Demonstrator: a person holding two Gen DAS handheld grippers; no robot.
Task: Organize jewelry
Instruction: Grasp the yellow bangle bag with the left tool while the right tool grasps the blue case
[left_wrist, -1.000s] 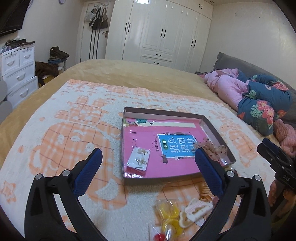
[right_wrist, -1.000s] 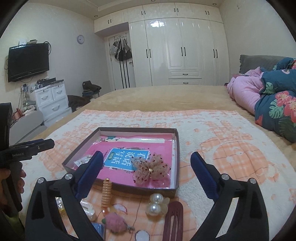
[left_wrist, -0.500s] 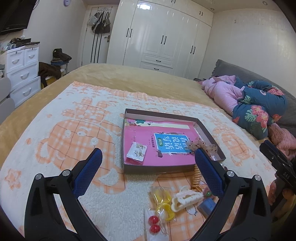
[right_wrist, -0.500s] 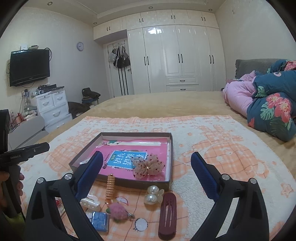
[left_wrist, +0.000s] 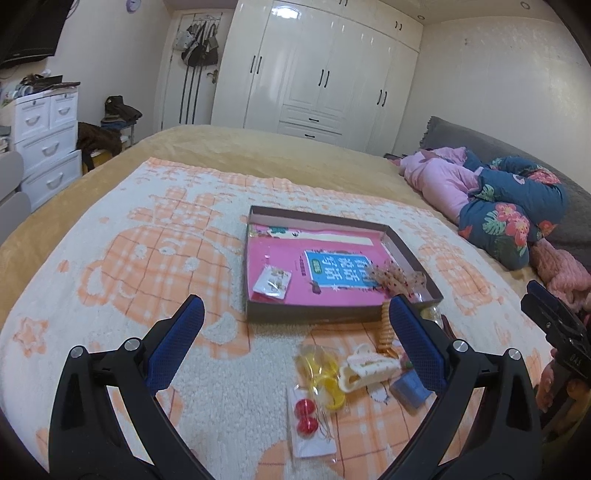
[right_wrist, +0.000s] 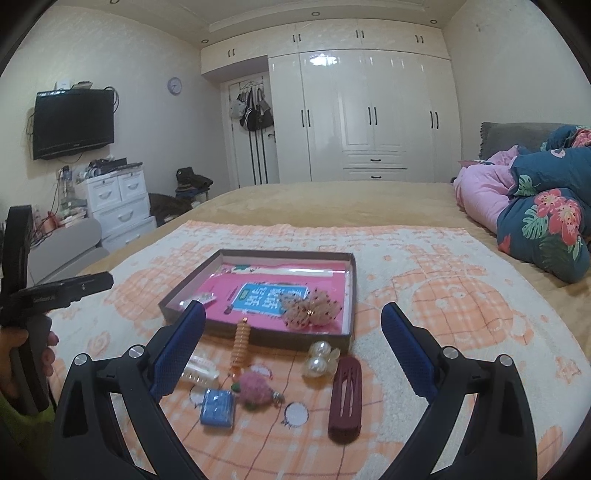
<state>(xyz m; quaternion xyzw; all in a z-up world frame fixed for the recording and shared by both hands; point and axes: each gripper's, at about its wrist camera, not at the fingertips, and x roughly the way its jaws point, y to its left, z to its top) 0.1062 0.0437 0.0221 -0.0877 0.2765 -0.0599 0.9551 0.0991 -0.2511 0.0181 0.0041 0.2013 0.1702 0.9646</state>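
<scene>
A shallow brown box (left_wrist: 410, 254) (right_wrist: 350, 284) with a pink lining lies on the bed blanket. It holds a packet of earrings (left_wrist: 272, 282) and a speckled bow (right_wrist: 310, 312). Loose pieces lie in front of it: a pearl clip (right_wrist: 319, 360), a maroon hair clip (right_wrist: 345, 398), a pink fuzzy charm (right_wrist: 255, 386), a blue pad (right_wrist: 218, 408), an orange spiral clip (right_wrist: 241, 345), a white claw clip (left_wrist: 364, 369), yellow pieces in a bag (left_wrist: 323, 373) and red ball earrings (left_wrist: 306, 417). My left gripper (left_wrist: 295, 343) and right gripper (right_wrist: 293, 350) are open and empty, above these pieces.
The orange and white blanket (left_wrist: 147, 266) covers a tan bed. Pink and floral bedding (left_wrist: 498, 206) is piled at the right. White drawers (left_wrist: 44, 140) stand at the left and wardrobes (right_wrist: 369, 110) at the far wall.
Both grippers have pulled back and up from the box, so more of the loose pieces in front of it show. Both stay open and empty.
</scene>
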